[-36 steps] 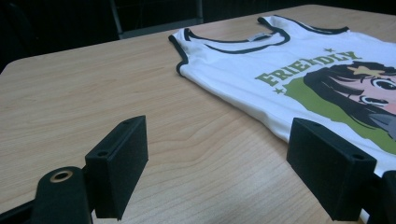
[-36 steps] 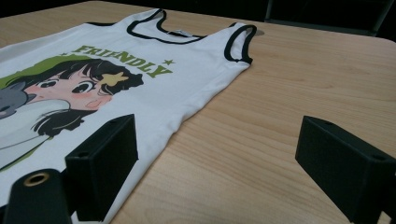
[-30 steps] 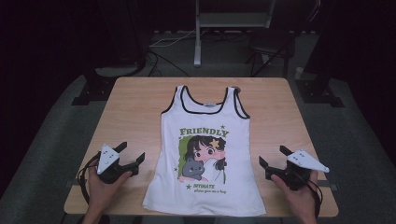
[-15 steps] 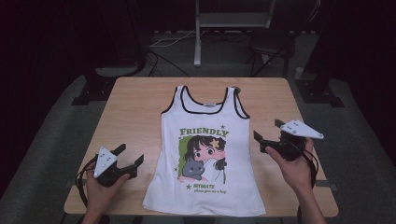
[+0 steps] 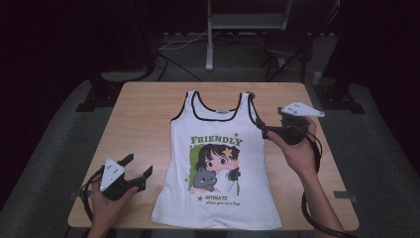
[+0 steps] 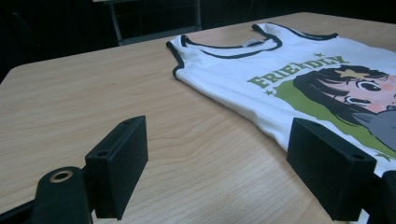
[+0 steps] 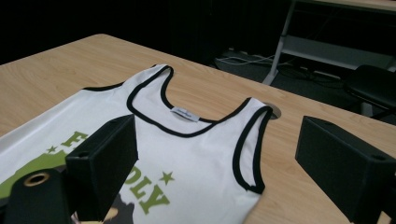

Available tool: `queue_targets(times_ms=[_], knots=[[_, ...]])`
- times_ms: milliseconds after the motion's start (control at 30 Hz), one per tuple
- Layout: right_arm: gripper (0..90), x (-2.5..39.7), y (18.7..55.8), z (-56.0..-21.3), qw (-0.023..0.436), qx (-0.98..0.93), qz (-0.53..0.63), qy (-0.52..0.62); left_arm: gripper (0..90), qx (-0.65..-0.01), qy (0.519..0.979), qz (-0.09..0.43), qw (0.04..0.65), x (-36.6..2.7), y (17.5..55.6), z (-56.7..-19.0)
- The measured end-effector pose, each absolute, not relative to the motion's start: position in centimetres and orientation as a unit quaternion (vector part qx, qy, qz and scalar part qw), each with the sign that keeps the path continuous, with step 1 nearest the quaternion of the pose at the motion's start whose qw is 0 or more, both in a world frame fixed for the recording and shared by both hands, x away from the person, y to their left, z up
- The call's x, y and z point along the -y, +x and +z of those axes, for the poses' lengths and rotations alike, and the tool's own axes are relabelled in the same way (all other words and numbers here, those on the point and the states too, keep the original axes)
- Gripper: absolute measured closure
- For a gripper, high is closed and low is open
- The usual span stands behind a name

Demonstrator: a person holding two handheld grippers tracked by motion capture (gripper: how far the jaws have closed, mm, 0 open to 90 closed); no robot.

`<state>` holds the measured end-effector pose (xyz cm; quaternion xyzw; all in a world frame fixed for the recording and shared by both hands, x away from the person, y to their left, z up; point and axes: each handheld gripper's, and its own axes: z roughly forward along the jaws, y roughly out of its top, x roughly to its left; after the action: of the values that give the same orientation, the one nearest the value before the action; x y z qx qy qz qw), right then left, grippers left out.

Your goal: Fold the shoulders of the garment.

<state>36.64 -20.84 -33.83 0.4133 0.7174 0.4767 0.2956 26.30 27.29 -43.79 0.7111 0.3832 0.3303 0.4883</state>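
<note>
A white sleeveless tank top [image 5: 218, 163] lies flat and face up in the middle of the wooden bench [image 5: 143, 124], neckline away from me and hem toward the near edge. Black binding edges its neck and armholes, and a small white label sits inside the back of the neck. Green letters across the chest read "FRIENDLY" above a cartoon of a dark-haired girl holding a grey cat on a green panel. Two smaller green lines beneath the picture are too fine for me to read.

My left hand-held gripper [image 5: 134, 168] rests low on the bench just beside the top's lower left edge, jaws spread wide with bare wood between them. In the left gripper view the top's [image 6: 299, 74] lower part is cut off by the frame and by the right-side jaw, so I cannot tell whether that jaw touches the cloth.

My right hand-held gripper [image 5: 265, 133] is held at the top's right armhole, jaws also apart and holding nothing. In the right gripper view the top [image 7: 196, 154] sits between and behind the jaws, and its near part is hidden by them. A round hole [image 7: 273, 111] in the bench peeks out just behind the strap.
</note>
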Motion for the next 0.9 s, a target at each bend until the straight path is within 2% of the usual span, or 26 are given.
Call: queue_targets(times_ms=[900], knots=[[12.7,19.8,45.3,-34.3,0.260,-0.725,0.454,0.448,20.2,-0.381,0.713,0.332,0.486,-27.2,26.3,-43.8]])
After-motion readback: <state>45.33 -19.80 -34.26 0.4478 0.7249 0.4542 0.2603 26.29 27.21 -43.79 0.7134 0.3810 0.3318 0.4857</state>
